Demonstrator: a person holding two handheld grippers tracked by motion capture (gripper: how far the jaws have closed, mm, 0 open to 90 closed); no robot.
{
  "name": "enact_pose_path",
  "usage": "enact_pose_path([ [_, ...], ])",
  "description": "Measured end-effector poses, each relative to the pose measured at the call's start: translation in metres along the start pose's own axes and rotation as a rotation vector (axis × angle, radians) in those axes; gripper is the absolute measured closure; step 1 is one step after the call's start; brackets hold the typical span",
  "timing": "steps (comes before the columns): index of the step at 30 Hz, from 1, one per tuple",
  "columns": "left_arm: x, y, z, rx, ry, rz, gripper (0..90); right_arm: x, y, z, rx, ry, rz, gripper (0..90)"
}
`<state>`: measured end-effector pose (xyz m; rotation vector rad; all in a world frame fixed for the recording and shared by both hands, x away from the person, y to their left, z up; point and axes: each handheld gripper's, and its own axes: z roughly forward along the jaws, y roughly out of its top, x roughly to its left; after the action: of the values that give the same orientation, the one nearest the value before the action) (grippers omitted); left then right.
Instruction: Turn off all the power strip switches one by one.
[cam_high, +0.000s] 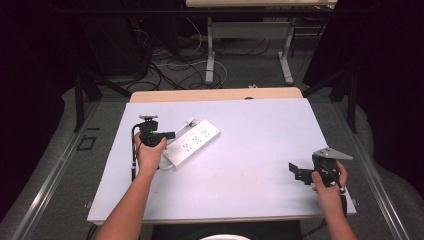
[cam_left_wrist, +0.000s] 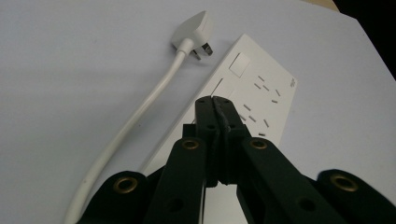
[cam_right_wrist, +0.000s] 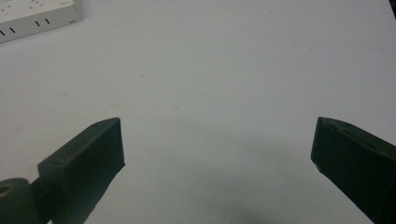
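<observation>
A white power strip (cam_high: 194, 141) lies on the white table sheet, left of centre. In the left gripper view its sockets (cam_left_wrist: 261, 100) face up, and its white plug (cam_left_wrist: 194, 32) rests on the sheet at the end of a white cable (cam_left_wrist: 135, 121). My left gripper (cam_left_wrist: 215, 100) hovers over the strip's near end with its jaws pressed together and nothing between them; the high view shows it (cam_high: 170, 135) beside the strip. My right gripper (cam_right_wrist: 217, 140) stands open over bare sheet at the table's right (cam_high: 295, 171), with a corner of the strip (cam_right_wrist: 39, 16) far off.
The white sheet (cam_high: 240, 165) covers the tabletop, and a wooden edge (cam_high: 215, 94) shows at the back. Beyond it stand table legs (cam_high: 210, 50) and cables on the floor. Metal rails (cam_high: 55, 175) run along both sides.
</observation>
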<state>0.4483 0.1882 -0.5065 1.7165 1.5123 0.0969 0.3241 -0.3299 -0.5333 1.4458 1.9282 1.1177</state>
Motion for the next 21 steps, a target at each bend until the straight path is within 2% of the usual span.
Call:
enact_pose_path([
  [3, -0.002, 0.002, 0.002, 0.005, -0.001, 0.014, 90.0, 0.000, 0.000, 0.000, 0.002, 0.001, 0.002, 2.0],
  [5, -0.004, 0.004, 0.007, -0.004, -0.005, -0.001, 90.0, 0.000, 0.000, 0.000, 0.001, 0.001, 0.001, 2.0],
  [7, -0.004, 0.005, 0.008, 0.003, -0.003, 0.008, 90.0, 0.000, 0.000, 0.000, 0.001, 0.000, 0.001, 2.0],
  [21, -0.003, 0.005, 0.031, 0.031, 0.007, -0.029, 90.0, -0.002, 0.000, 0.000, 0.001, 0.000, -0.005, 2.0],
])
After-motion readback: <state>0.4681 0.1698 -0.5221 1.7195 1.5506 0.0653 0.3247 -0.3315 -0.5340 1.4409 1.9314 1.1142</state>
